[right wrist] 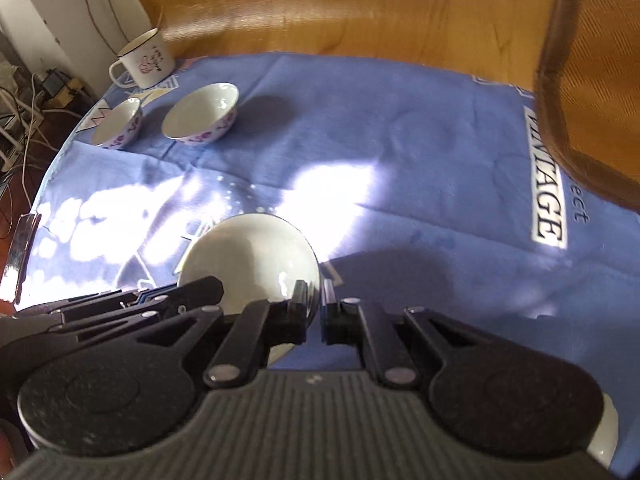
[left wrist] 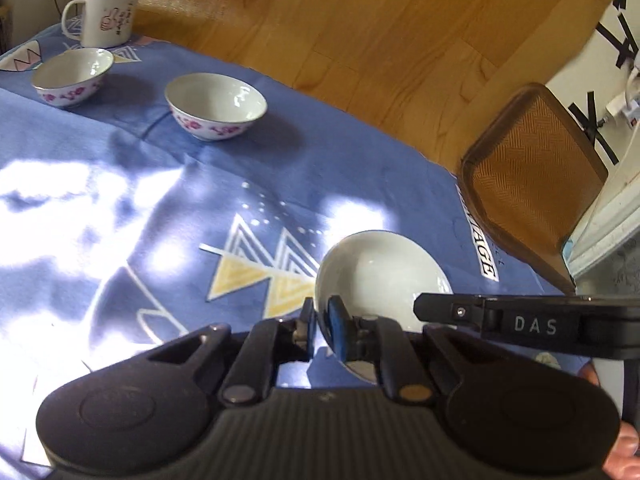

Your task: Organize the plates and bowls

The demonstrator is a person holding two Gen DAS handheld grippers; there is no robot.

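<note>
Covering table: blue patterned cloth (left wrist: 100, 208); wooden floor (left wrist: 360, 20) beyond

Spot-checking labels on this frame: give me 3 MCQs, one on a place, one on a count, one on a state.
1. Where is the mug?
A. far corner, beyond the bowls
B. on the chair
C. inside a bowl

2. How many pink-flowered bowls?
A. one
B. two
C. four

3. The plain white bowl is:
A. gripped at its rim by both grippers
B. upside down
C. stacked in another bowl

Key: A, it stands behind the flowered bowls; B, two show; A, left gripper and right gripper each pinch the rim.
</note>
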